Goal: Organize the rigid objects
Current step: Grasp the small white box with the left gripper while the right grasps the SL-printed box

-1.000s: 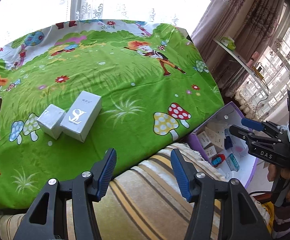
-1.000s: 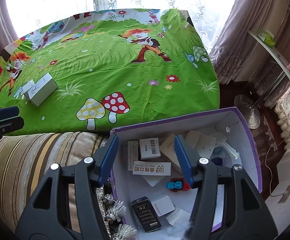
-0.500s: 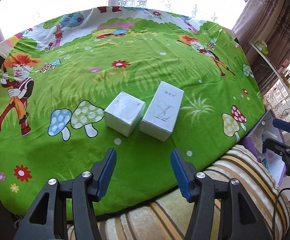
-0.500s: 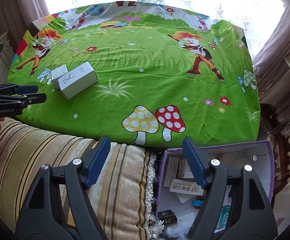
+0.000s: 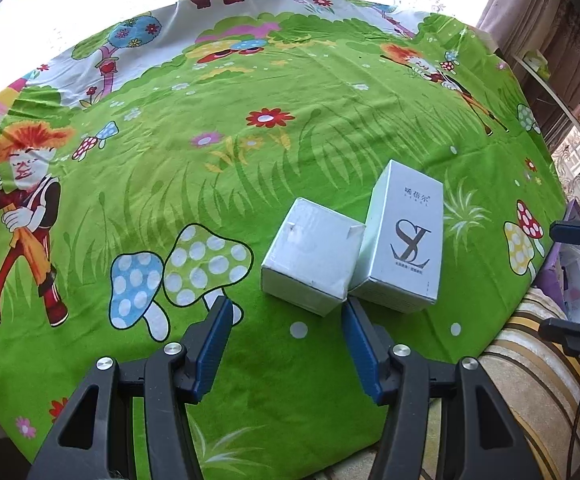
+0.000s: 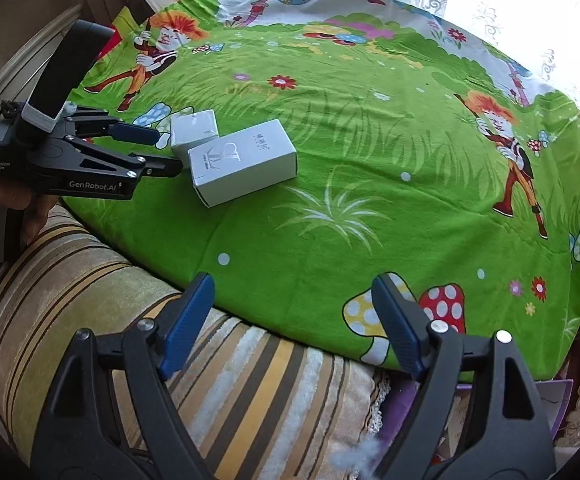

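**Two white boxes just ahead of your left tongs**

Your left tongs [image 5: 286,344] hang over the near edge of the green cartoon-print cloth [image 5: 250,160], pointing steeply down, their blue pads parted to a middling width with nothing between them. Just beyond their tips lies the small white box [image 5: 311,254], the squarer of the two; its near corner sits a little past the right-hand pad. Touching its right side lies the tall white box [image 5: 407,236], flat on its back with a large grey monogram facing up. From your right-hand camera the same pair shows at upper left: the small white box [image 6: 194,130] behind, the tall white box [image 6: 244,160] in front, and your left tongs [image 6: 158,150] reaching in from the left edge, tips right beside both boxes without gripping either.

Your right tongs [image 6: 293,320] hover well apart from the boxes, over the striped cushion [image 6: 90,304] at the cloth's near edge. Their jaws are opening, already wide, with nothing between them.

Count: two white boxes on the cloth, one small and one tall; two tongs, both empty. At the far right of the left camera's view a purple-walled box [image 5: 573,264] holds small items, too cut off to count.
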